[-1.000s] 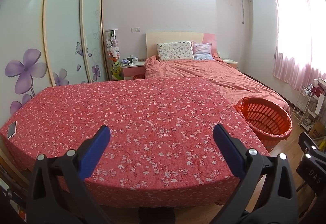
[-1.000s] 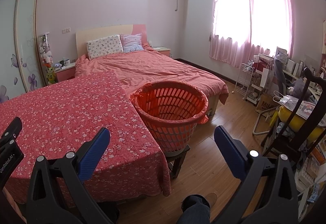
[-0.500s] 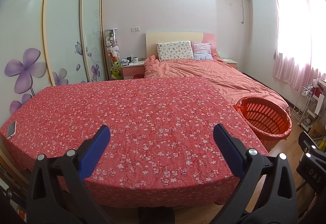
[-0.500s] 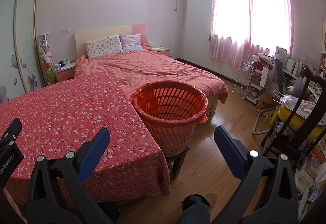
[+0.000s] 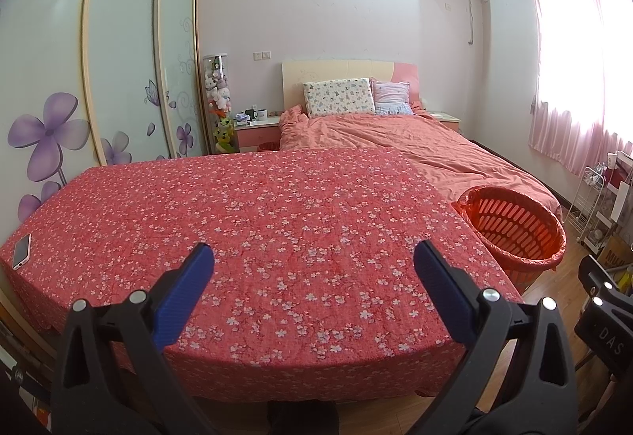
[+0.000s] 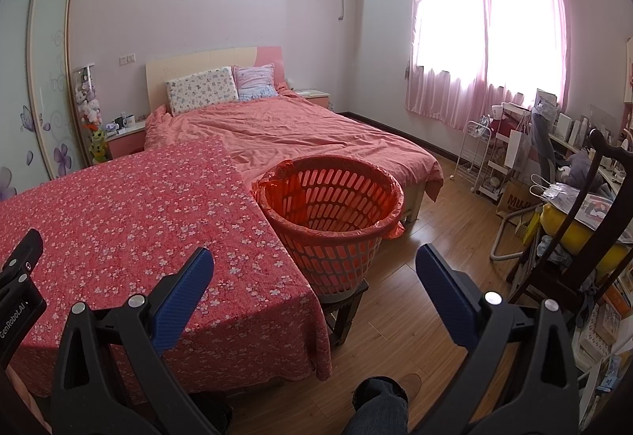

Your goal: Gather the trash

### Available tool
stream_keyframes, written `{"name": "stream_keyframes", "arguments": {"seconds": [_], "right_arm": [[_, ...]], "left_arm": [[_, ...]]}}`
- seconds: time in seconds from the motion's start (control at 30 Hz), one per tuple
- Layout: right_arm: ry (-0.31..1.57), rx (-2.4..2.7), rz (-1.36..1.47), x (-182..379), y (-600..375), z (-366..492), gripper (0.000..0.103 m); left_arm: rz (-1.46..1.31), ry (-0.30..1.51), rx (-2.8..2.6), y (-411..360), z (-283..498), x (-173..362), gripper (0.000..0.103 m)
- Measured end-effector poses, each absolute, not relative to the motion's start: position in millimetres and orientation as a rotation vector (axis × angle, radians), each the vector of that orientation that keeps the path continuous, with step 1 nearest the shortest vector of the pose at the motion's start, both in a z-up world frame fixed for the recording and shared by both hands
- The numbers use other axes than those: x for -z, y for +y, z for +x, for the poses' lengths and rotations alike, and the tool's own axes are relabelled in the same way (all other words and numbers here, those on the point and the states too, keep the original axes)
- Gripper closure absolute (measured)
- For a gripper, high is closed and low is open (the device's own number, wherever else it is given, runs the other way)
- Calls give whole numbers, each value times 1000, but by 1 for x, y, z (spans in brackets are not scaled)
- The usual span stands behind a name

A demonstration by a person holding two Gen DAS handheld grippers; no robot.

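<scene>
An orange slotted basket [image 6: 330, 221] lined with an orange bag stands on a low dark stool beside the table's right edge; in the left wrist view the basket [image 5: 514, 229] sits at the right. My left gripper [image 5: 314, 261] hangs open over the near edge of the table covered by a red flowered cloth [image 5: 257, 229]. My right gripper [image 6: 314, 261] is open too, in front of the basket and a little short of it. Neither holds anything. No loose trash shows on the cloth.
A phone [image 5: 21, 251] lies at the table's far left corner. Behind the table is a bed [image 6: 300, 130] with pillows. A wire rack [image 6: 472, 154], a cluttered desk and a dark chair [image 6: 585, 229] line the right wall. A person's knee and shoe [image 6: 381, 403] show on the wooden floor.
The left wrist view has shifted slightly, so the basket sits a bit lower and further right. The right view is nearly unchanged. Both grippers stay open.
</scene>
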State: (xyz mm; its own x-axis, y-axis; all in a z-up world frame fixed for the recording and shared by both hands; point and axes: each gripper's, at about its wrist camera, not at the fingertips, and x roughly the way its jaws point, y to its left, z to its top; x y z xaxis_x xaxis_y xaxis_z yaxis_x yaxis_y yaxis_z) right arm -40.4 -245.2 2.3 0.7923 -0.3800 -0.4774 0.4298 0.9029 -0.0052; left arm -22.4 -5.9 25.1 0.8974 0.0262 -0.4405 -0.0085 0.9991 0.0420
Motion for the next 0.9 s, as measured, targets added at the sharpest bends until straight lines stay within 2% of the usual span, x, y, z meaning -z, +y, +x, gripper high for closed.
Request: {"name": "stream_keyframes", "arguments": {"seconds": [0.9], "right_arm": [[492,436,105,-3,-245,-40,2]], "left_arm": [[40,460,-21,-10,-24,-21,4]]}}
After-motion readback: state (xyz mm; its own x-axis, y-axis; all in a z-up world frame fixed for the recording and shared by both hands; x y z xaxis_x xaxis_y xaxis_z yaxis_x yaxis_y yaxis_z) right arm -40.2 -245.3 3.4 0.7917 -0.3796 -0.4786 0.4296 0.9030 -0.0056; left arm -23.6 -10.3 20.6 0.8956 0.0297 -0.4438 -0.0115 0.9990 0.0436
